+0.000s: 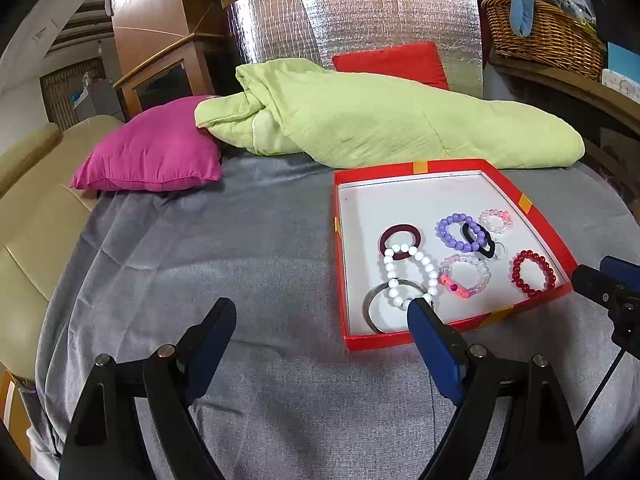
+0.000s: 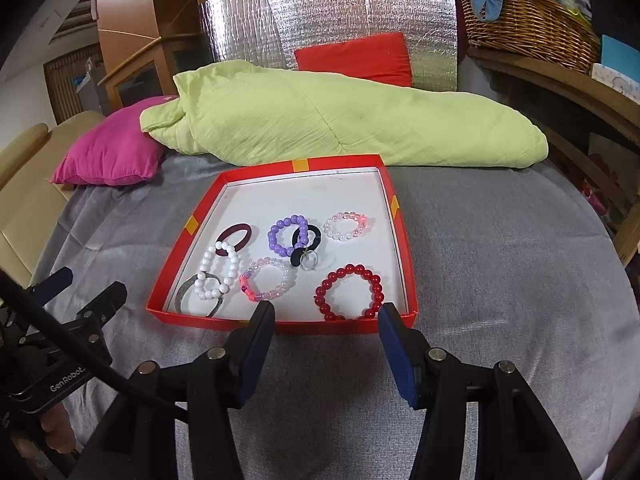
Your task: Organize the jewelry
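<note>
Blue-padded fingers (image 2: 256, 344) spread before tray (image 2: 280, 326)

Left tool (image 2: 76, 284) cut off by frame edge; silver bangle (image 1: 378, 308) partly hidden.

Tray (image 2: 394, 204): lay on the bed (image 2: 500, 280), in front of the quilt (image 2: 340, 120).
Pillow (image 2: 108, 156): sat left of the quilt, partly under its end.
Cushion (image 2: 356, 58): stood behind the quilt.
Basket (image 2: 532, 28): sat on a shelf (image 2: 560, 84), right of the bed.
Bangle (image 2: 182, 294): lay in the tray's near-left corner, under a bead bracelet (image 2: 218, 270).
Hair tie (image 2: 306, 242): lay mid-tray, overlapping another bracelet (image 2: 286, 234).
Claws: left claw (image 1: 322, 308) and right claw (image 2: 326, 312) hung just before the tray's near edge.
</note>
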Demonstrator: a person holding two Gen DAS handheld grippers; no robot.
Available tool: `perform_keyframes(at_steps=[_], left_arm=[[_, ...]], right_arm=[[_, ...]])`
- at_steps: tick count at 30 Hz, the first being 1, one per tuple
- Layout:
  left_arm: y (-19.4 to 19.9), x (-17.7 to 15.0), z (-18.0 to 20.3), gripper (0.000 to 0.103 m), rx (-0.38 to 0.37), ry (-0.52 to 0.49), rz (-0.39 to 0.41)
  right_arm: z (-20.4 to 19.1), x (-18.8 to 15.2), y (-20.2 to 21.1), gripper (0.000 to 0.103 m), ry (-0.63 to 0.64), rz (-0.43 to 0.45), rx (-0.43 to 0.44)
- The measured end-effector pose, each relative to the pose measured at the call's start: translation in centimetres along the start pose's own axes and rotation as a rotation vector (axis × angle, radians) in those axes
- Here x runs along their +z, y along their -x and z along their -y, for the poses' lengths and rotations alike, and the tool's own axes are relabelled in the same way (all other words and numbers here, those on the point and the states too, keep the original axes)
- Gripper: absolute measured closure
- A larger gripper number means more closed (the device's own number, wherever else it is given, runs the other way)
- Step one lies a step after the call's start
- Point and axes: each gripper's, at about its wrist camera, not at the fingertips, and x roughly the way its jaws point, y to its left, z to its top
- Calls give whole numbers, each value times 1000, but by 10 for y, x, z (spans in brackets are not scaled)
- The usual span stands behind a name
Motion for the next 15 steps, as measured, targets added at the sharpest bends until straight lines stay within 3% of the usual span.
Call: perform_keyframes(at_steps=[15], left_arm=[[0,-1,1,15,8,-5,-6]], right_arm=[[-1,0,3,45,6,6,5]])
